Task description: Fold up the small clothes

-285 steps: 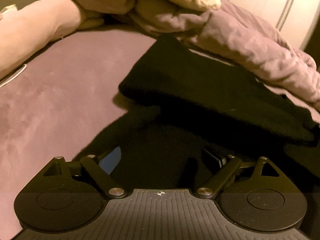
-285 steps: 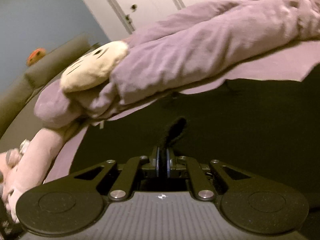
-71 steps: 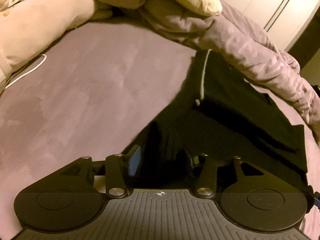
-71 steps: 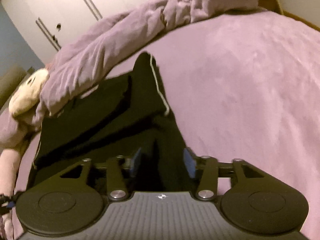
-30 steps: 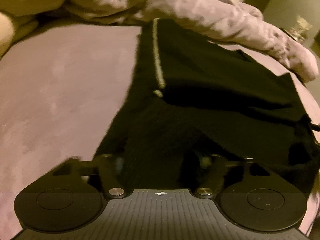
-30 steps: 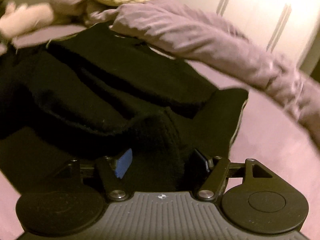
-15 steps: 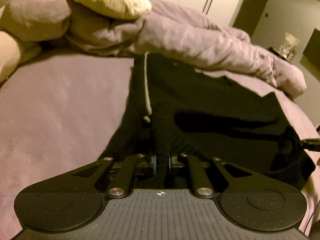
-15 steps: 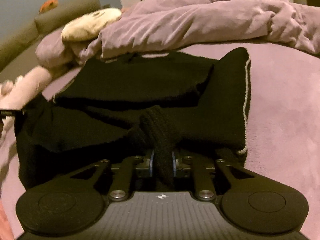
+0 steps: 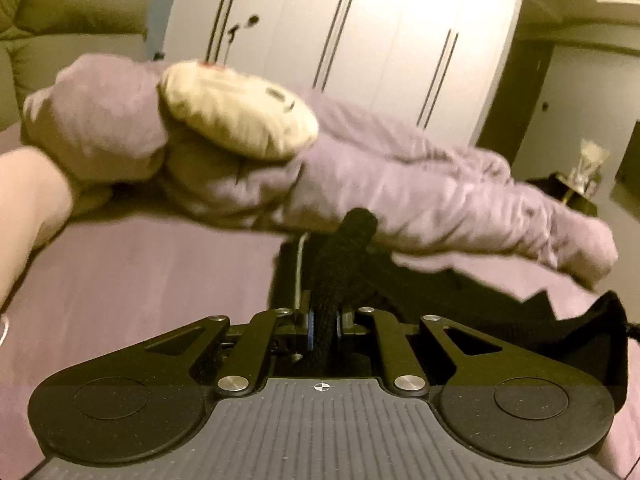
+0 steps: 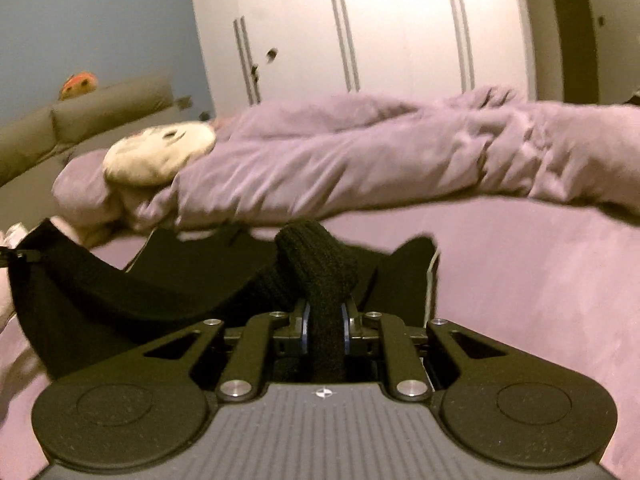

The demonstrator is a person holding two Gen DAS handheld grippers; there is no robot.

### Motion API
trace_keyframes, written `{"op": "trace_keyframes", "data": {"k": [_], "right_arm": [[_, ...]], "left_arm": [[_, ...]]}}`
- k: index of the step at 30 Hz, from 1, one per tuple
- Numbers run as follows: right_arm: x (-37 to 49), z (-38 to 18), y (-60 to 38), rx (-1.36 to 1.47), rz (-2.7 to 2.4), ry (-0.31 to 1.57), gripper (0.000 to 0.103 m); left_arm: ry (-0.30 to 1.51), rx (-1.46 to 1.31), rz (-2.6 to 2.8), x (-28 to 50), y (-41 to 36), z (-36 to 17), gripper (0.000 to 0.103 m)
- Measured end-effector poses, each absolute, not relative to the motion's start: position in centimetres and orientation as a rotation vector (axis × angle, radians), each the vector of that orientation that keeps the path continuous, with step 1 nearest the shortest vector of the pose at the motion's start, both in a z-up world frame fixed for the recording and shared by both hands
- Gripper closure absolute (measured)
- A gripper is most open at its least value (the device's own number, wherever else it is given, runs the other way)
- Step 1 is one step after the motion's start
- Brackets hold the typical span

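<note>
Garment: a black knitted garment (image 9: 344, 256) is up off the purple bed cover (image 9: 140, 280), pinched at two points, its middle sagging between them.
Left claw: the left gripper (image 9: 323, 326) is squeezed together on a bunched roll of the knit, which pokes out ahead of the fingertips.
Right claw: the right gripper (image 10: 324, 330) is clamped the same way on a thick ribbed wad of it.
Slack: a far corner droops at the right edge of the left view; a pale cord (image 9: 301, 264) hangs along one edge.
Feel: looks soft, limp and light, thick enough to bunch and not slippery; my guess is it stretches and will not keep a crease by itself.
Where to hold: edges or corners, one layer if possible; these fat mid-fabric pinches look likely to drag the fold crooked.
Beyond it: rumpled purple duvet (image 10: 360, 168) just behind, a cream plush face (image 9: 236, 110) on it, white wardrobe doors (image 10: 360, 28) at the back.
</note>
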State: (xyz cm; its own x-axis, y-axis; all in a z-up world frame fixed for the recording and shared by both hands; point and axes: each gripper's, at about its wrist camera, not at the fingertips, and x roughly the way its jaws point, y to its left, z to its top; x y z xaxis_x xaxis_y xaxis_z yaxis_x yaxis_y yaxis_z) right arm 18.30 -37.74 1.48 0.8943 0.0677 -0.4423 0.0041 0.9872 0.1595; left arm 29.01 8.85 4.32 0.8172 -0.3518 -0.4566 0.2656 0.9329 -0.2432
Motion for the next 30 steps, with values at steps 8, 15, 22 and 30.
{"op": "trace_keyframes", "data": {"k": [8, 15, 22, 30], "right_arm": [[23.7, 3.6, -39.1, 0.129, -0.090, 0.393, 0.089], [30.2, 1.2, -39.5, 0.111, -0.211, 0.426, 0.089], [32.8, -2.1, -40.2, 0.207, -0.375, 0.468, 0.072], [26.4, -5.3, -39.7, 0.210, -0.299, 0.532, 0.057]], "left_arm": [[0.466, -0.106, -0.236, 35.8, 6.1, 6.2, 0.092], [0.511, -0.043, -0.092, 41.4, 2.9, 3.2, 0.090], [0.626, 0.013, 0.073, 42.2, 1.1, -1.8, 0.051], [0.704, 0.061, 0.011, 38.3, 1.5, -3.7, 0.034]]}}
